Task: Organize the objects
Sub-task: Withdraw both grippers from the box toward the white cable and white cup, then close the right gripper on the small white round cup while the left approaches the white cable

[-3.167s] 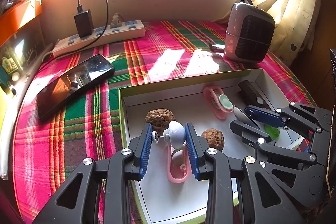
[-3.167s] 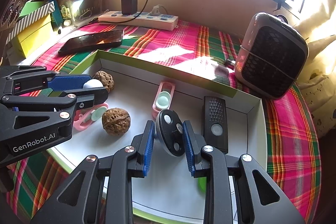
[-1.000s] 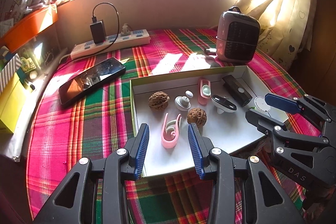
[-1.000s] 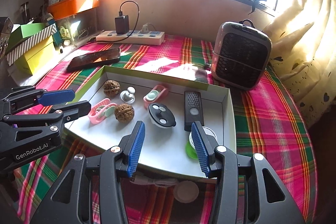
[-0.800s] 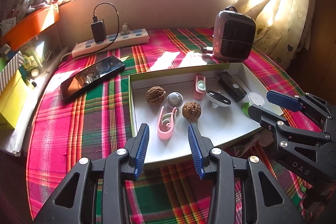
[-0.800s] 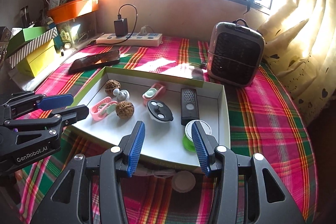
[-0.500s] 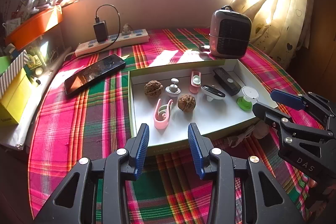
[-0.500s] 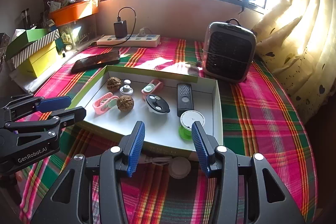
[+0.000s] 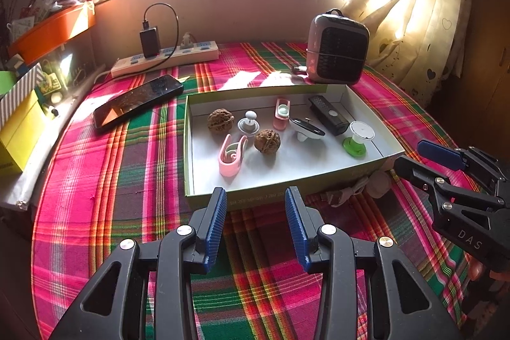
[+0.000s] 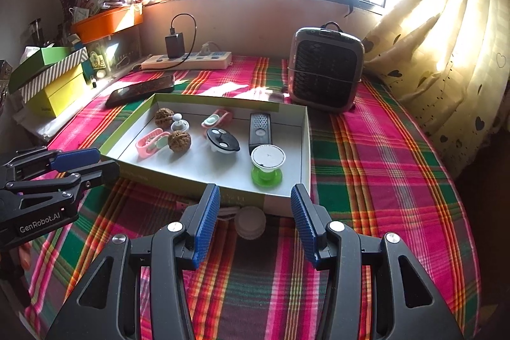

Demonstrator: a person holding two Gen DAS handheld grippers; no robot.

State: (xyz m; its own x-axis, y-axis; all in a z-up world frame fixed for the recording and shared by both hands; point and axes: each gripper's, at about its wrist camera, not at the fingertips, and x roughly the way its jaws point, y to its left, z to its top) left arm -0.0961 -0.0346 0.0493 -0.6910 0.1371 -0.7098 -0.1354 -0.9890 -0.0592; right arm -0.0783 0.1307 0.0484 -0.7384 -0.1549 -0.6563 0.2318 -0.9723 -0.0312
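Observation:
A shallow green-rimmed white box [image 9: 287,195] [image 10: 223,191] sits on the plaid cloth. It holds two walnuts [image 9: 267,141] [image 10: 179,141], a pink clip [image 9: 231,153], a second pink clip [image 9: 282,113], a small white knob [image 9: 249,122], a black-and-white disc [image 10: 222,140], a black remote [image 10: 260,129] and a green-and-white spool [image 10: 267,163]. My left gripper [image 9: 255,206] is open and empty, back from the box's near wall. My right gripper [image 10: 255,206] is open and empty, also in front of the box.
A white round charger with cable [image 10: 250,222] lies against the box's near wall. A phone [image 9: 138,104], a power strip [image 9: 165,59] and a small heater [image 9: 338,50] lie beyond the box. Yellow and green boxes [image 10: 51,82] stand at the left.
Both grippers let go of the white knob and the black disc, which now lie in the box, and have pulled back and up from it, open.

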